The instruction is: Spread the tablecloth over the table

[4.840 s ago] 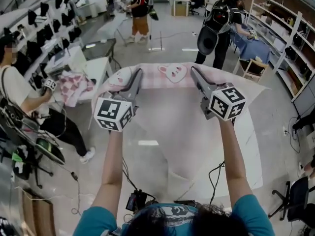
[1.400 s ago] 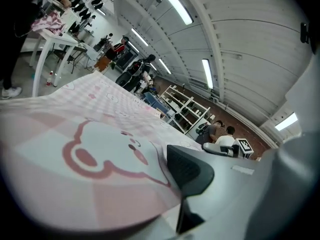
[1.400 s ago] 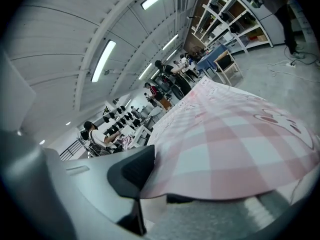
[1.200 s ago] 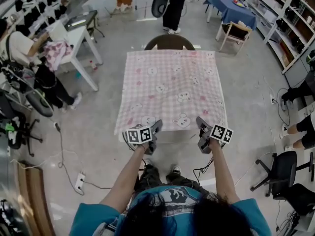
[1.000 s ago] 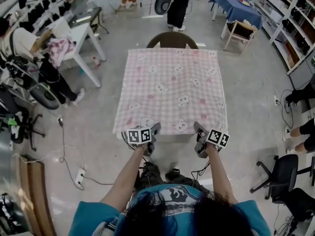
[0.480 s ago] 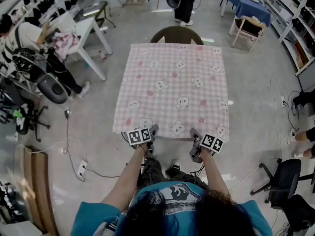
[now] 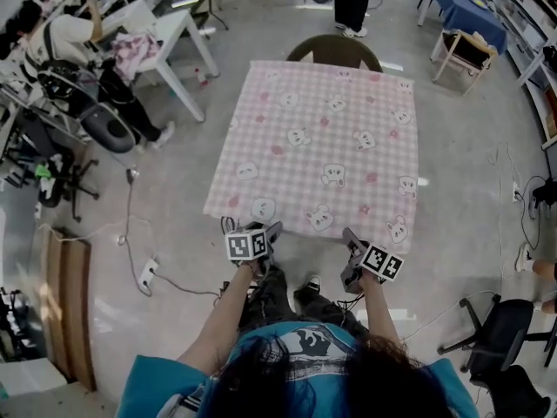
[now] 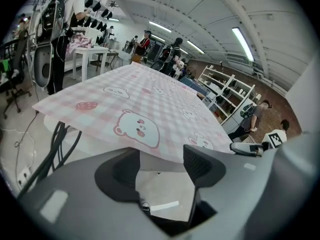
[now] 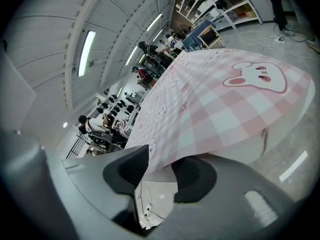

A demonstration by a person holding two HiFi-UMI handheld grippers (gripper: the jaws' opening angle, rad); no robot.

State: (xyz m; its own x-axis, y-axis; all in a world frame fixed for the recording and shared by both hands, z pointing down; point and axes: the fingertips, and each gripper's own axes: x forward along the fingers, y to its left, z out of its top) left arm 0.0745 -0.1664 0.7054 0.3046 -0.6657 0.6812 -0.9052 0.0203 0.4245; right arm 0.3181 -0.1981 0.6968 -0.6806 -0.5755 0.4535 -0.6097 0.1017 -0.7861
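The pink checked tablecloth (image 7: 322,142) with bear prints lies flat over the table, and its near edge hangs a little over the front side. My left gripper (image 7: 271,230) sits just below the near left part of that edge. Its jaws have just been opening; the cloth (image 8: 150,104) ends at the fingertips of the left gripper (image 8: 162,159), with only floor between the pads. My right gripper (image 7: 349,236) is under the near right part. Its jaws have also just been opening; the edge of the cloth (image 9: 215,99) hangs loose at the mouth of the right gripper (image 9: 162,166), unpressed.
A round-backed chair (image 7: 335,50) stands at the table's far end. A white table (image 7: 178,29) with a pink cloth (image 7: 132,46) and a seated person (image 7: 61,37) are at upper left. Cables (image 7: 130,225) and a power strip (image 7: 146,274) lie on the floor at left. An office chair (image 7: 505,338) is at lower right.
Several seconds ago both grippers held the cloth up. Since then it has come to lie flat on the table; in the last second both grippers sank a little at its near edge and let go.
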